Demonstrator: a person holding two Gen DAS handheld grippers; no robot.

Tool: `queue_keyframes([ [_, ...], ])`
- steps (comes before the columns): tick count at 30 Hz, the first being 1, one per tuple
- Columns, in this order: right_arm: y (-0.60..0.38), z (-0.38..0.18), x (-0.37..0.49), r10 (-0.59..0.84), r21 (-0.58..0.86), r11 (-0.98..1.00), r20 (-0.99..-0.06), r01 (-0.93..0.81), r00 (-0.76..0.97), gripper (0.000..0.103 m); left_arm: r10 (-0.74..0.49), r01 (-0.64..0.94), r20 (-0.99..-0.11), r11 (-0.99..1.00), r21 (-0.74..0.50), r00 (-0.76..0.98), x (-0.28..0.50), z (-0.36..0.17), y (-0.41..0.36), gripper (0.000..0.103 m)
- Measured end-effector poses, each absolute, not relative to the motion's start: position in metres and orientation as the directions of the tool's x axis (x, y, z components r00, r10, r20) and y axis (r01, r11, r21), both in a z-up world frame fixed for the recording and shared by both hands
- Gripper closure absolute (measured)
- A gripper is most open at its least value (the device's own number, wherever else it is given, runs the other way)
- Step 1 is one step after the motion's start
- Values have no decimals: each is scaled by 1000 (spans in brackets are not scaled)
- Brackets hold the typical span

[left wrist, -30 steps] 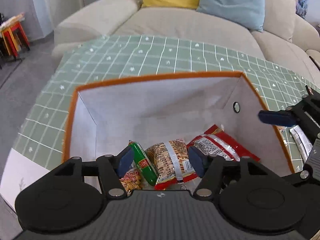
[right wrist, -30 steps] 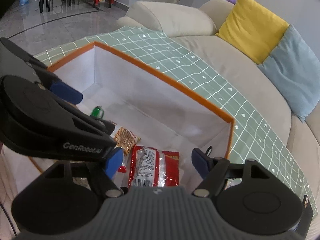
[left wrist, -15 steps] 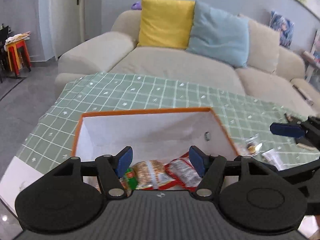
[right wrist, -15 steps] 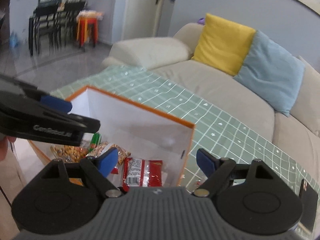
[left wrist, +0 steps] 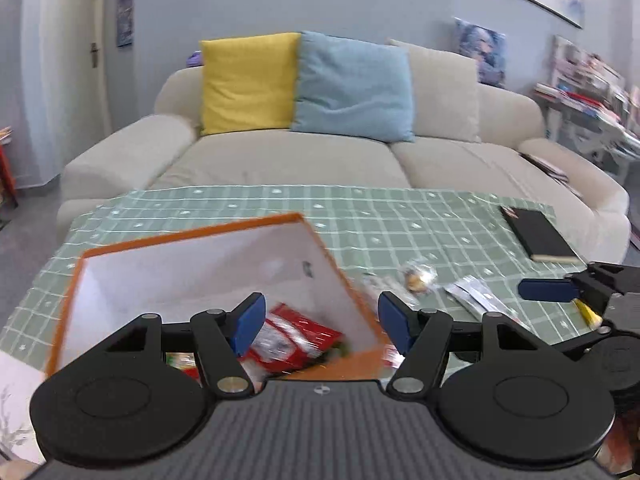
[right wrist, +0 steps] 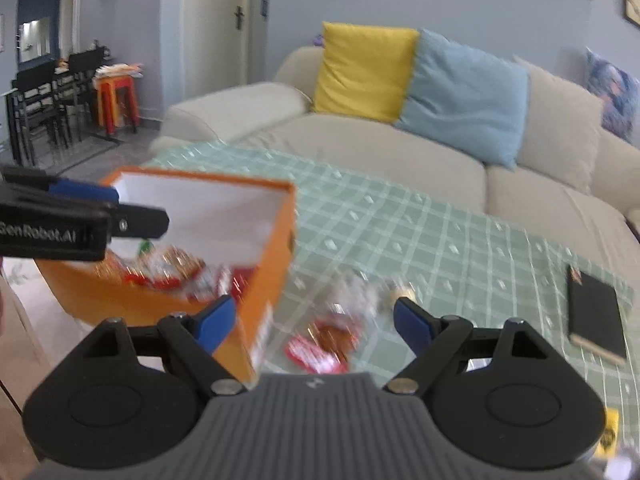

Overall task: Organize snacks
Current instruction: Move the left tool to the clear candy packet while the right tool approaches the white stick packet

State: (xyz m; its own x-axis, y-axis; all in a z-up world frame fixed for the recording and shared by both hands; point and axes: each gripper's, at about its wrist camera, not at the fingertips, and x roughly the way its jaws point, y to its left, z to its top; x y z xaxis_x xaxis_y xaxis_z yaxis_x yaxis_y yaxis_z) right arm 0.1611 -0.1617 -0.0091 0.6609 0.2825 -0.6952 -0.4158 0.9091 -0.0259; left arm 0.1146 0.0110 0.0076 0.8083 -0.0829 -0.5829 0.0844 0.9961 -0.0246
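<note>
Right claw [right wrist: 310, 326] splayed, blurry red packet [right wrist: 316, 350] below

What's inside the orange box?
Snack packets lie in the orange box: red wrappers and something green. The near wall and blur hide the rest.

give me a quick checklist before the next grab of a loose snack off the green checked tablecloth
1. Left gripper open and empty: ok.
2. Right gripper open and empty: ok.
3. Orange box with white lining open at the top, snacks already inside: ok.
4. Loose snacks left on the green checked tablecloth, such as the red-and-white packet near the right gripper and the clear-wrapped round snack: ok.
5. Sharp view of the red-and-white packet: not ok, blurred.
6. Black notebook away from the snacks: ok.
</note>
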Motion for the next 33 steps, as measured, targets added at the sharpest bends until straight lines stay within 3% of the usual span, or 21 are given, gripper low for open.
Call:
queue_keyframes([
  [12,-212,-33,163,191,-66,926,-768,-372,611,18,-245,272,-678,960,-70,693,129,-17,-49,25],
  [19,-233,-54,182,158,-77,924,-817,-375,555,16,-220,262,-710,964,-51,669,141,-28,-61,18],
  [27,-256,-81,205,165,6,948,-862,-317,479,16,-194,309,-718,951,31,668,146,-47,-82,18],
  [33,-265,-89,234,162,-5,941,-873,-339,461,16,-153,319,-736,943,90,659,175,-44,-98,24],
])
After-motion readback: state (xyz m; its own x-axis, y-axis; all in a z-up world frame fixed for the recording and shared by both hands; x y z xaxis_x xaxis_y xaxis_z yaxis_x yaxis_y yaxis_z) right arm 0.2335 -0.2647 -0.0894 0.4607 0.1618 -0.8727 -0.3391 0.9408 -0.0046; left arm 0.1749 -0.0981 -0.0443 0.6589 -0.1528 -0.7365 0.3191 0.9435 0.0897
